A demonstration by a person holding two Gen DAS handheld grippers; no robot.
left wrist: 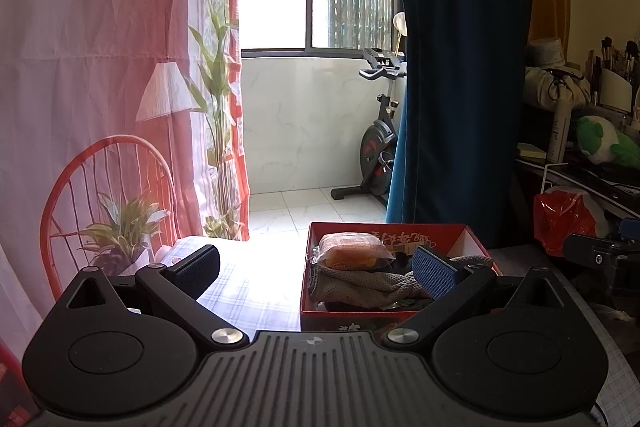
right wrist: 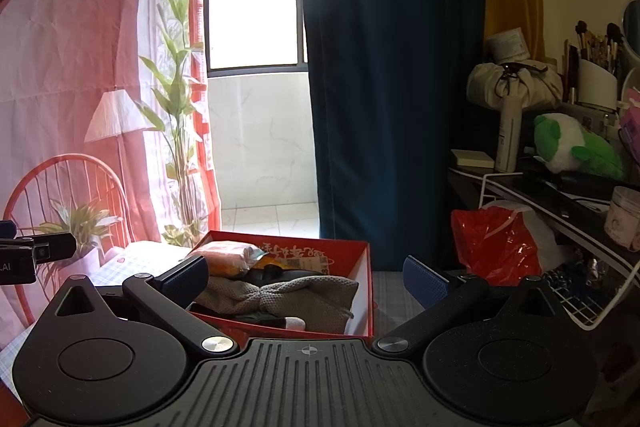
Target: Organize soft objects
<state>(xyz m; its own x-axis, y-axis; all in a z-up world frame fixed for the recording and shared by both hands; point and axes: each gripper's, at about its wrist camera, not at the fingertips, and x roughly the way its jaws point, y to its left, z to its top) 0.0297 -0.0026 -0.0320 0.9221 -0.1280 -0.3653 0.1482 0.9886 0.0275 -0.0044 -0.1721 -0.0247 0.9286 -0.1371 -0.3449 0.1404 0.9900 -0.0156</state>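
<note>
Both sets of tongs hang spread wide with nothing between their blue pads. The left tongs (left wrist: 316, 273) hover in front of the red box (left wrist: 474, 235); the right-hand pad overlaps the box's near right corner in that view, though I cannot tell if it touches. The right tongs (right wrist: 306, 281) sit lower and to the box's (right wrist: 362, 267) right, the left-hand pad in front of its near left corner.

The box rests on a counter (right wrist: 394, 301) covered in a pale checked cloth. Inside lies a grey knitted cloth (left wrist: 360, 285) bunched across the middle, shown also from the right wrist (right wrist: 288, 297). A wrapped orange packet (left wrist: 352, 251) lies on top toward the back left of the box (right wrist: 228, 259). Something dark lies under the knit, too shadowed to tell.

Behind stand a blue curtain (left wrist: 460, 67), a printed pink backdrop (left wrist: 92, 67) and an exercise bike (left wrist: 376, 147). On a shelf to the right sits a green and white plush (right wrist: 572, 147), with a red bag (right wrist: 496, 247) below it.
</note>
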